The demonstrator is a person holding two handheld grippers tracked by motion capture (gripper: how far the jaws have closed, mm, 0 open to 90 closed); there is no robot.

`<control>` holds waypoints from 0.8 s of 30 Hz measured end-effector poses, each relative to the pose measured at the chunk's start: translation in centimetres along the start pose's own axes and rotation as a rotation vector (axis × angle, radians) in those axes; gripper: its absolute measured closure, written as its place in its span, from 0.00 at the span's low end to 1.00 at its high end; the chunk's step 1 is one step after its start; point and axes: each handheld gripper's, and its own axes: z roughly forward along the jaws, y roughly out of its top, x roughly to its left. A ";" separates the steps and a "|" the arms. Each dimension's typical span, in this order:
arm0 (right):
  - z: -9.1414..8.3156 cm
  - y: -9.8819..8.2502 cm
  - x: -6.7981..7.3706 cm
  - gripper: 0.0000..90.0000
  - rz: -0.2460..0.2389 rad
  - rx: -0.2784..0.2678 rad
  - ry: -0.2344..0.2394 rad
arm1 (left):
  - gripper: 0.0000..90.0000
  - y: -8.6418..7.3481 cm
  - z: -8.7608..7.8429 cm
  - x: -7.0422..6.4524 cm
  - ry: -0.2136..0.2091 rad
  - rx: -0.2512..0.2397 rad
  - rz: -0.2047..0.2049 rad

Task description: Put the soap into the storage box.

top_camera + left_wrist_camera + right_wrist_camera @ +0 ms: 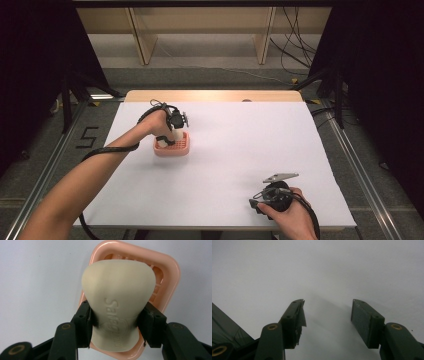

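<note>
left gripper (116, 322): jaws clamped on the soap (117, 302)
soap: over the pink dish (172, 272), whether touching it unclear
right gripper (327, 322): jaws apart, nothing between, near the table (250, 150) front edge

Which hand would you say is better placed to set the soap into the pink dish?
Left: the left gripper already clamps the soap right over the dish. The right gripper sits open, far off.
</note>
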 end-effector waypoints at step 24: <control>0.0 0.0 0.0 0.49 0.001 0.002 0.003 | 0.54 0.1 0.6 0.3 -0.012 -0.024 -0.009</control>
